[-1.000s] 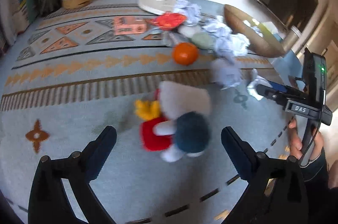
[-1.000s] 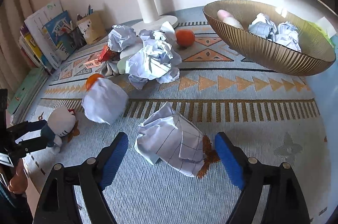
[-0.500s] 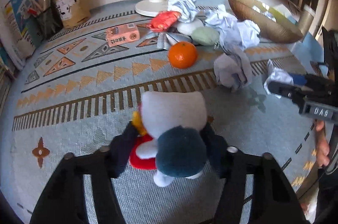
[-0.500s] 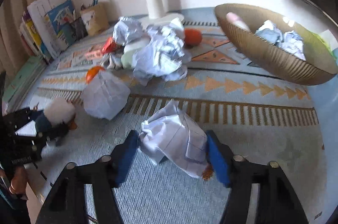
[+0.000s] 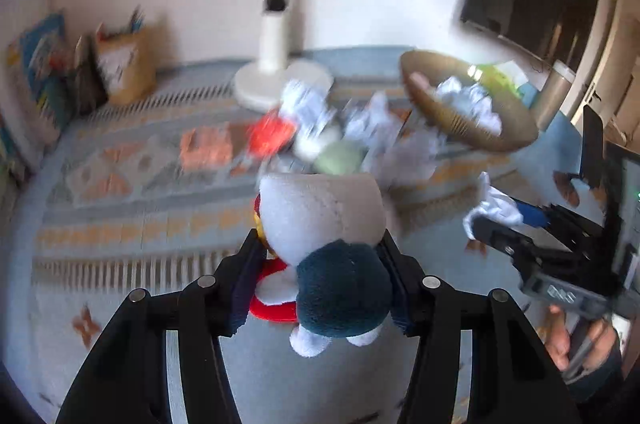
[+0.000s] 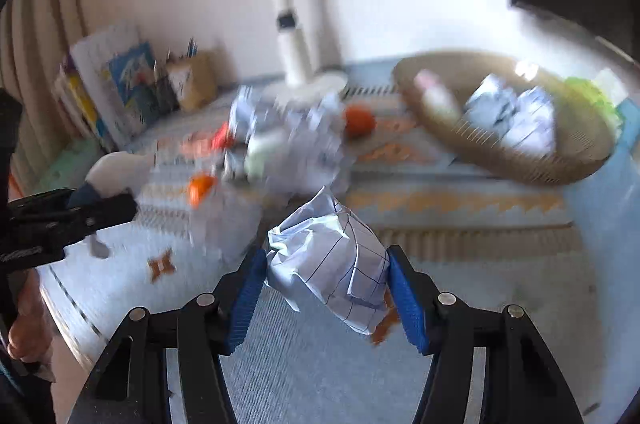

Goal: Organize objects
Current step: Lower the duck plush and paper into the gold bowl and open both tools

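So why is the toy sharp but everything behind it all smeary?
Left wrist view: the toy stays sharp, clamped in the left gripper, while the rug and bowl smear. Right wrist view: likewise, the paper ball in the right gripper is crisp and the background blurs. Both views also bulge at the edges.

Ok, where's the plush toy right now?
The plush toy sits centre-bottom in the left wrist view, clamped by the left gripper above the rug. In the right wrist view it shows at the far left, beside the crumpled paper pile.
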`<state>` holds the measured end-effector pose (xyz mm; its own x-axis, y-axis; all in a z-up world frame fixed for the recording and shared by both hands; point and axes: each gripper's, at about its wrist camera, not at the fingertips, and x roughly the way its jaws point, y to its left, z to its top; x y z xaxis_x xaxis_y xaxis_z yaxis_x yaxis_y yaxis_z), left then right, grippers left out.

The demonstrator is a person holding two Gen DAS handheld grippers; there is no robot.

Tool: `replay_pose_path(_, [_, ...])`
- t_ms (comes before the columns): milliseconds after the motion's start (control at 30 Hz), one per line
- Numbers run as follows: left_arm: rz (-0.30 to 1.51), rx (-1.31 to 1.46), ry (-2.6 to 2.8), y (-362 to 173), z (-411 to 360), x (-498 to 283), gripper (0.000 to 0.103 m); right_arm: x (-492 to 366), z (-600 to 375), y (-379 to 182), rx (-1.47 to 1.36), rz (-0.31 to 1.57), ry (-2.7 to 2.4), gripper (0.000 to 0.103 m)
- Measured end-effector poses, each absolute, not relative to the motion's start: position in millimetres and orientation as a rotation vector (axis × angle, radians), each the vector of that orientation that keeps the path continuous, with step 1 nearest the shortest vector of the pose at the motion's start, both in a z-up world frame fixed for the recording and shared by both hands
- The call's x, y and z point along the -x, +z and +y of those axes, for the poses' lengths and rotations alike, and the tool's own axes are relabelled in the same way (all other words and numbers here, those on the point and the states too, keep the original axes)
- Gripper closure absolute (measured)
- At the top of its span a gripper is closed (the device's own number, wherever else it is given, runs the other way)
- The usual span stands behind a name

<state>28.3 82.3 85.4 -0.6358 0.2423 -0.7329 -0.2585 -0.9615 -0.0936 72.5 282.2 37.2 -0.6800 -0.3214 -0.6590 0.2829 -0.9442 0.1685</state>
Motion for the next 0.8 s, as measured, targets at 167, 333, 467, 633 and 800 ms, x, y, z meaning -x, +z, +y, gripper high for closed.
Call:
replay_pose_path(167, [0.056,1.032,2.571,139,137,12,0.051,-65,335,110,-0.879,-0.134,-2.751,0.043])
replay_pose_path(333, [0.053,0.994,2.509,155,198,57,0.051,-33,392,151,-0.830,-0.212,-2.882,0.043])
replay_pose_path(467, [0.050,1.019,2.438,148,247,96,0.051,4,421,152,-0.898,-0.329,-2.938,0.043])
replay_pose_path(633, [0.073,1.034,2.410,131,277,121,0.047,40,445,133,-1.001,-0.431,-2.933,0.040])
replay_pose_path(800, [-0.011,1.060,2.371,123,274,128,0.026,50,457,126,-0.964,-0.461,-2.920,0.031])
